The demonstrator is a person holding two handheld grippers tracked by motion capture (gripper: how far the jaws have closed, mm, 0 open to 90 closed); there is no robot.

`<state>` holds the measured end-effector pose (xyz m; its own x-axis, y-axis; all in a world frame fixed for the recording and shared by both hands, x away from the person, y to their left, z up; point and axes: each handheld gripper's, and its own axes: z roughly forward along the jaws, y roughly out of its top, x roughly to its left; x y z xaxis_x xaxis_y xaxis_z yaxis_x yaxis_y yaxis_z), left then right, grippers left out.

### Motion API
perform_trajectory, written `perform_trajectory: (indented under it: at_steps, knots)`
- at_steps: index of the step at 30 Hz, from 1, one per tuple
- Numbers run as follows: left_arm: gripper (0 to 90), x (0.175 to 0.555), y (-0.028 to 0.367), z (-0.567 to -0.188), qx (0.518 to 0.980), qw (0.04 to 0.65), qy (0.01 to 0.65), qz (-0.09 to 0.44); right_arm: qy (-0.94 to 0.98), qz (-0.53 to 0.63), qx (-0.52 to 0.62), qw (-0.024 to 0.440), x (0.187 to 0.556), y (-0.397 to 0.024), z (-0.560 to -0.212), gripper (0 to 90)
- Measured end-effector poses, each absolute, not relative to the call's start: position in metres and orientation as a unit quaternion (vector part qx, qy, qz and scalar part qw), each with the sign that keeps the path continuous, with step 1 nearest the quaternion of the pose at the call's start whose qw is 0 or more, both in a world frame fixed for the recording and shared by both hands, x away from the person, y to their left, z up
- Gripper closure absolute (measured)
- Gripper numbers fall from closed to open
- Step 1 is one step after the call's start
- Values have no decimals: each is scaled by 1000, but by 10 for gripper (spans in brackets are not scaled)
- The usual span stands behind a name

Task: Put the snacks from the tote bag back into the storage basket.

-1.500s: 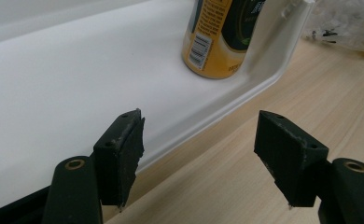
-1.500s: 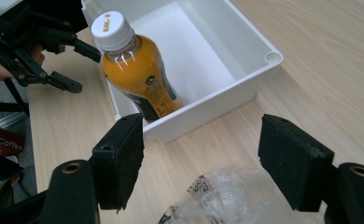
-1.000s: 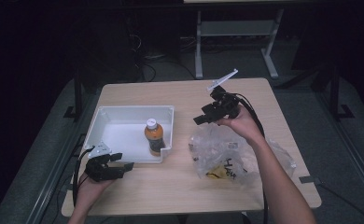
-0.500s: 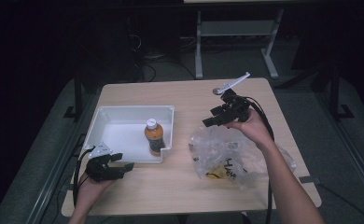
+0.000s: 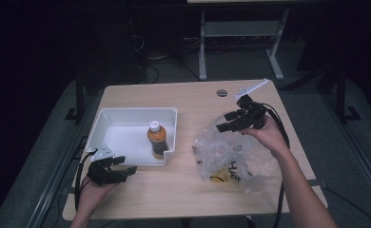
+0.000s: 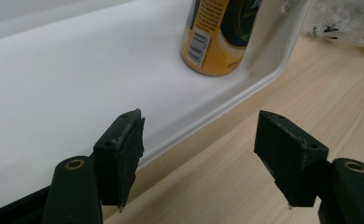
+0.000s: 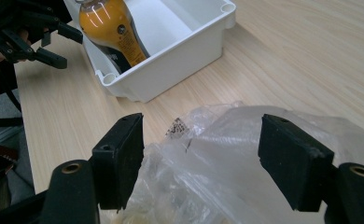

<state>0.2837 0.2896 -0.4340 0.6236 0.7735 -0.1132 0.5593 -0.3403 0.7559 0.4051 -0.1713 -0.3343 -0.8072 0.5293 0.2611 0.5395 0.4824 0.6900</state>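
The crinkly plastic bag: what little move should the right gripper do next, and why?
Probably ease down a little and close on the bag's top edge. The right gripper hovers with its jaws open above the clear plastic bag, gripping nothing yet. The bottle already stands in the white bin, and the left gripper waits open near the bin's front edge.

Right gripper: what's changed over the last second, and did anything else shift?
The right gripper came down and nearer, from above the table's far side to the clear plastic bag, jaws open, gripping nothing. The left gripper, bottle and white bin stayed put.
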Motion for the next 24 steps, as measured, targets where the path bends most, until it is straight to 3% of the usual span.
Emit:
perform_trajectory:
  at_steps: [24]
  knots:
    - [322, 283, 289, -434, 806, 400, 414, 135, -847, -411, -339, -1, 387, -219, -349, 305]
